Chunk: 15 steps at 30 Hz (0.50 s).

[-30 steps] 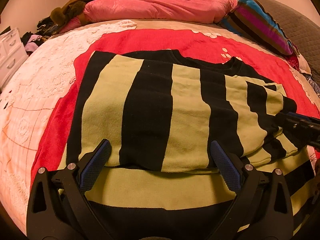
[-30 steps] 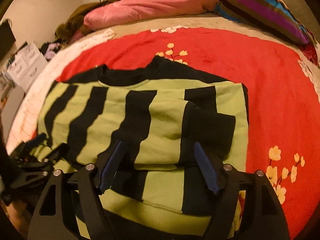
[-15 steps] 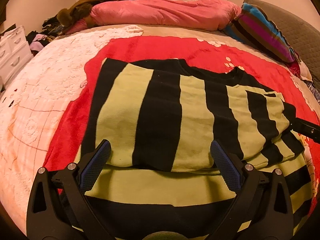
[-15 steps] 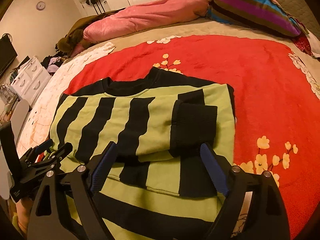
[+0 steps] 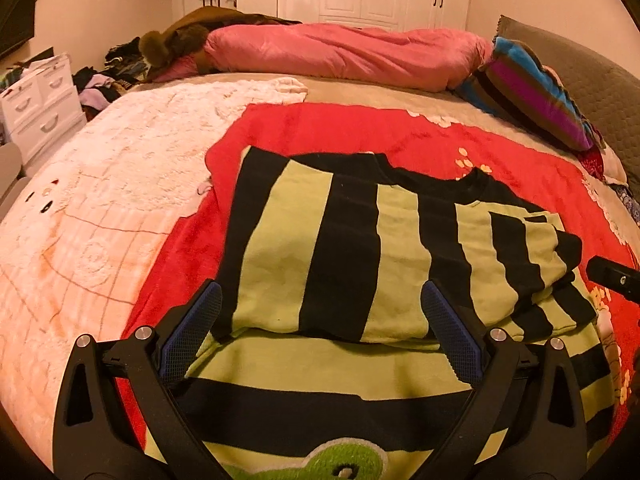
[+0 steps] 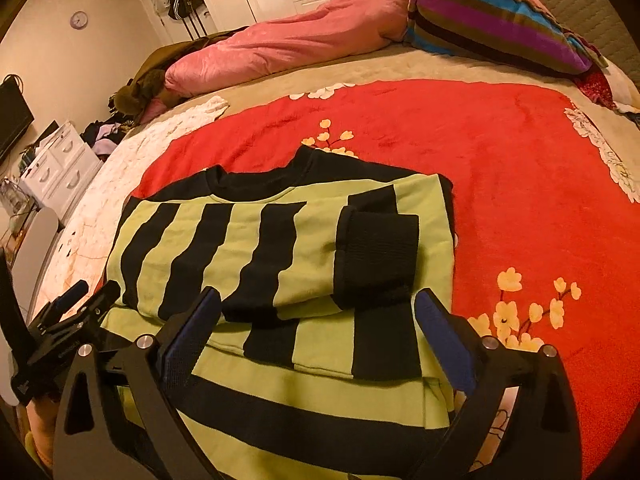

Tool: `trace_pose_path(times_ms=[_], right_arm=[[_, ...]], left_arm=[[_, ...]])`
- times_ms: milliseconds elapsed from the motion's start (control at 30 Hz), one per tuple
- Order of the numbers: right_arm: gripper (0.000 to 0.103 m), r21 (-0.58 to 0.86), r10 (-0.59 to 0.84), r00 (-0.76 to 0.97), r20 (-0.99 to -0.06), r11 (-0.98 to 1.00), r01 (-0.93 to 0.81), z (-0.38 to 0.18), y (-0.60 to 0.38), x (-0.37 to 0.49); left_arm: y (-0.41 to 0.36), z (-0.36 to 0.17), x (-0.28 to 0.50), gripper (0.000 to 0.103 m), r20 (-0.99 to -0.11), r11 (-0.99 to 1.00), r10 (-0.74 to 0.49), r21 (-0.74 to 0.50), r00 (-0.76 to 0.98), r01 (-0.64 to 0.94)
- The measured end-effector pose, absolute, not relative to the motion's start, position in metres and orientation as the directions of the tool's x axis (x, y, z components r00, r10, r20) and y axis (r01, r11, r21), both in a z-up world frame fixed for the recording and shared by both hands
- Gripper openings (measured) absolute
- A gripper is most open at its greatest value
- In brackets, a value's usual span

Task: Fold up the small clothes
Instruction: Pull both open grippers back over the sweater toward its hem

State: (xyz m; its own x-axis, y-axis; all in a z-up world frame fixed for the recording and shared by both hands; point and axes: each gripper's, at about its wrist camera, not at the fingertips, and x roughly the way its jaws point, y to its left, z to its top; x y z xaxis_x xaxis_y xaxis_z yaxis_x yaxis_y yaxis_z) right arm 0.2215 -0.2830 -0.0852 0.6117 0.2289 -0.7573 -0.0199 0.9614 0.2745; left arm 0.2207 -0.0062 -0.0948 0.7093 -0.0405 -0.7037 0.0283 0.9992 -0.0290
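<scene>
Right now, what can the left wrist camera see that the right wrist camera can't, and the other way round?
Only the left wrist view shows the green patch on the sweater's near end. Only the right wrist view shows the wall clock, the dark screen on the wall and the black sleeve cuff folded across the body. Both show the striped sweater on the red blanket, the pink duvet, the striped pillow and the white drawers.
</scene>
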Motion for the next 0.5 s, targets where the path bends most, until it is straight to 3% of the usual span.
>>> trace_pose_path(times_ms=[500], right_arm=[[0.097, 0.287, 0.235, 0.631, -0.739, 0.958, -0.02, -0.066, -0.296, 0.203]], left_arm=[[-0.008, -0.068, 0.2, 0.094, -0.647, 1.0, -0.001, -0.015, 0.762, -0.011]])
